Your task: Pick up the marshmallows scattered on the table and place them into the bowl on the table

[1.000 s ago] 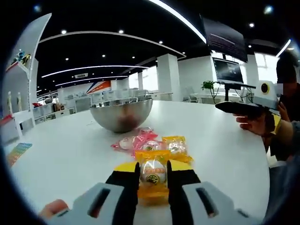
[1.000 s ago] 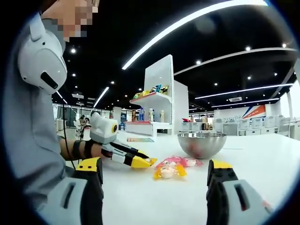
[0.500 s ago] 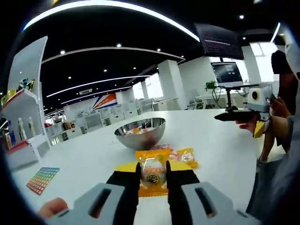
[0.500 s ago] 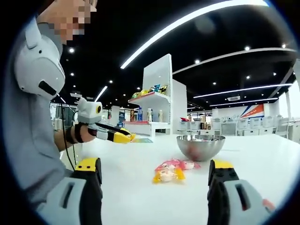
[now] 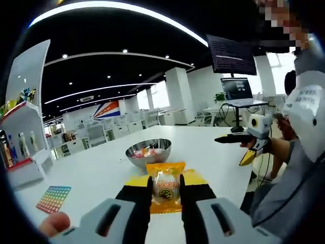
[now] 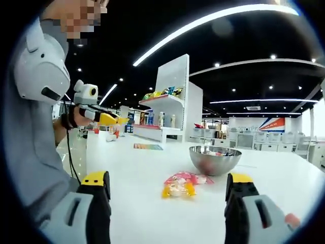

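The orange-wrapped marshmallow [image 5: 164,189] carries a round printed mark that is too small to read; the left gripper [image 5: 165,195] has its jaws closed on this packet and holds it above the white worktop [image 5: 101,173]. Beyond it stands the steel bowl [image 5: 148,153], with wrapped sweets inside. The right gripper [image 6: 167,190] has its jaws wide apart, with the remaining marshmallow packets [image 6: 181,184] lying on the worktop between them, just before the bowl

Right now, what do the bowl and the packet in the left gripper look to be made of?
Bowl: looks like polished metal, likely stainless steel; its side mirrors the room. Packet in the left gripper: glossy orange plastic film with a clear window, judging by the sheen and the crimped edges; a pale marshmallow shows through.
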Available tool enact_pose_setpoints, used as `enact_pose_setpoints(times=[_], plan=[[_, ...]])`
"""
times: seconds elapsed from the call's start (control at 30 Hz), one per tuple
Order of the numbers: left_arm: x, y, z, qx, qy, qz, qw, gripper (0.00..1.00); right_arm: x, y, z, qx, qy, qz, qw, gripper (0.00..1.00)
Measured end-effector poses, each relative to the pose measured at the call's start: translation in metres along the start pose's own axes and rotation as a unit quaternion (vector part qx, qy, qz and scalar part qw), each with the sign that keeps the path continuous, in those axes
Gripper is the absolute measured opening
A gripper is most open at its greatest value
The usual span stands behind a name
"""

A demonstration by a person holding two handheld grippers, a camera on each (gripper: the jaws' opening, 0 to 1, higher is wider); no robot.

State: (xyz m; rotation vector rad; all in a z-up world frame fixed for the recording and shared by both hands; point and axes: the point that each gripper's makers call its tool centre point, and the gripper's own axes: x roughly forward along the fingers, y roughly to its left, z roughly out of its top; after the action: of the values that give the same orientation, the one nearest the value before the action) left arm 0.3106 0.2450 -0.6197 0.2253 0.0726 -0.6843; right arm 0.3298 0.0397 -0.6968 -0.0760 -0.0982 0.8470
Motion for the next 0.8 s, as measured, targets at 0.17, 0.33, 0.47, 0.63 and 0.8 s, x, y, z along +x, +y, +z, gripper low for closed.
enact_pose_setpoints(times=[0.17, 0.33, 0.47, 0.63, 0.8], plan=[[-0.002, 0.011, 0.018, 0.026, -0.010, 0.010, 0.9996, 0.22, 0.003, -0.004, -0.001, 0.000, 0.002, -0.007, 1.0000, 0.90], [0.009, 0.016, 0.032, 0.062, -0.008, -0.003, 0.9980, 0.22, 0.003, -0.004, -0.002, -0.001, 0.007, -0.010, 0.9999, 0.90], [0.025, 0.014, 0.055, 0.093, -0.019, -0.023, 0.9952, 0.22, 0.001, -0.002, -0.004, -0.007, 0.014, -0.012, 0.9998, 0.89], [0.049, 0.024, 0.103, 0.097, -0.070, -0.042, 0.9919, 0.22, 0.001, -0.002, -0.004, -0.005, 0.016, -0.012, 0.9998, 0.89], [0.076, 0.054, 0.138, 0.105, -0.089, -0.037, 0.9898, 0.22, 0.002, -0.003, -0.006, -0.012, 0.019, -0.014, 0.9996, 0.89]])
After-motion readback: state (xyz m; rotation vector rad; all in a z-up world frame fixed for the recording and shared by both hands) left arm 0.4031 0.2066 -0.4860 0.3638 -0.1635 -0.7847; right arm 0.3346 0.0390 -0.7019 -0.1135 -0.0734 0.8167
